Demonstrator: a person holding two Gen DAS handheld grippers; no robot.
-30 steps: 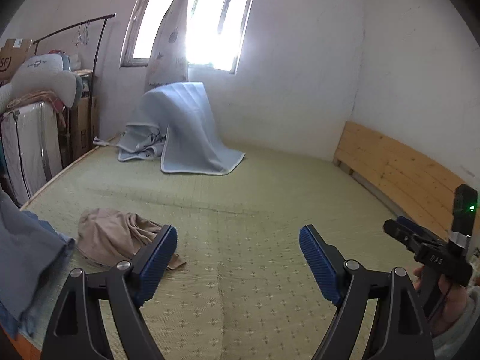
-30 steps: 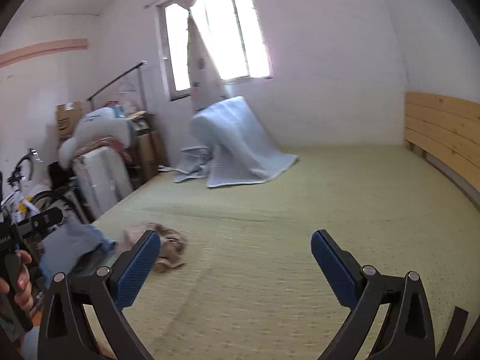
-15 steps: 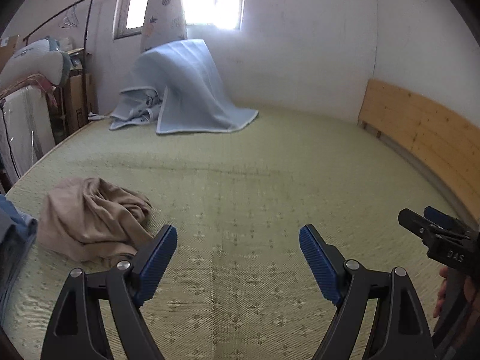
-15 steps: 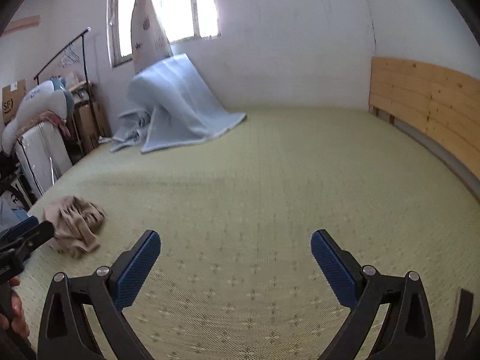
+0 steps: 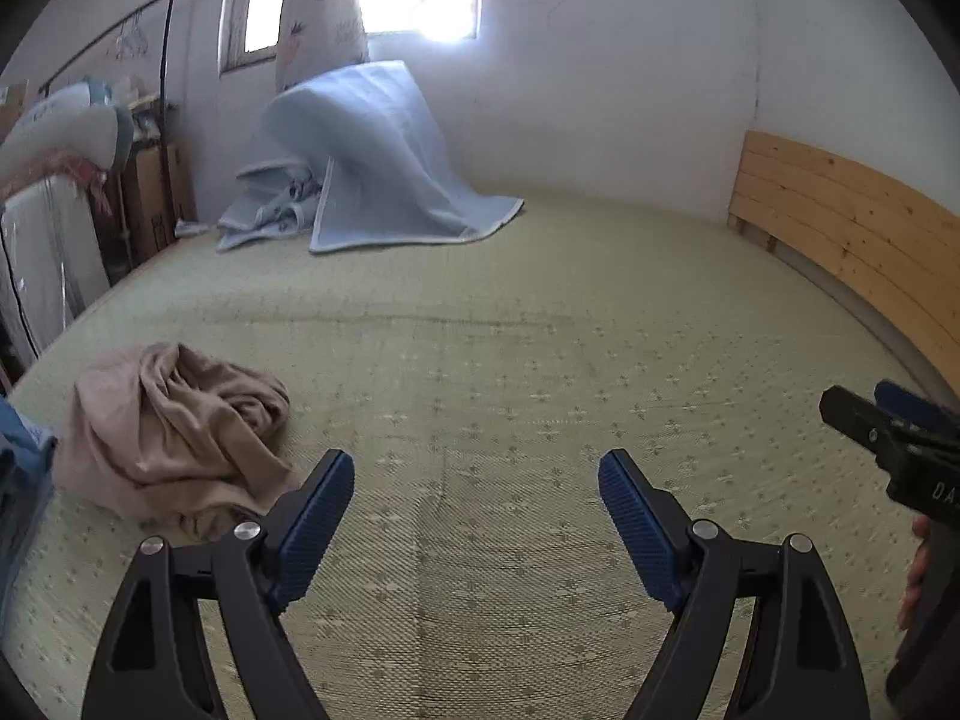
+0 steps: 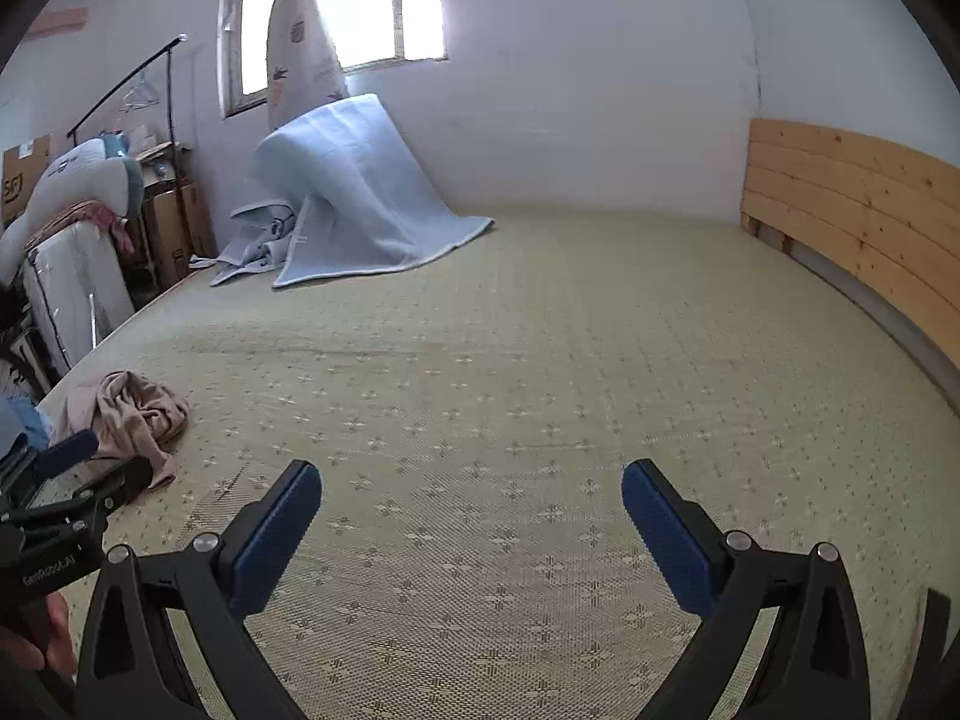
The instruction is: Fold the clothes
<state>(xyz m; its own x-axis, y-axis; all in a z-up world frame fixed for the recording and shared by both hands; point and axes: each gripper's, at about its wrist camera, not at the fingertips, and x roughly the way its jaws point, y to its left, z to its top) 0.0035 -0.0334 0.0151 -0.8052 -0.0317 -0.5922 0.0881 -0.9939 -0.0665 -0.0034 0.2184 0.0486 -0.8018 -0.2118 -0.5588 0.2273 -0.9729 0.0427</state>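
A: Green woven mat (image 5: 510,360) covers the whole bed. It has little flower shapes all over it.

B: Where are the clothes?

A: A pinkish-tan garment (image 5: 168,426) lies in a crumpled heap on the mat, near the left edge. It is just ahead and to the left of the left gripper (image 5: 474,498), not touching it. There is a bit of blue cloth (image 5: 21,474) right beside it, at the very edge.

B: Are the grippers holding anything?

A: No. The left gripper has its blue pads (image 5: 318,516) spread wide apart with only mat between them. The right gripper (image 6: 471,510) is spread wide too, over bare mat, well apart from the garment.

B: Can you read any words?

A: A few. The right gripper's black body shows at the side of the left view with "DA" on it, and the rest is cut off. The left gripper's body in the right view says something like "GenRobot.AI". A cardboard box (image 6: 21,183) far left has red letters that look like "SF".

B: What else is there?

A: A light blue blanket (image 5: 372,162) is heaped at the far side under the window (image 6: 360,6). A wooden headboard (image 6: 852,222) runs along the right.
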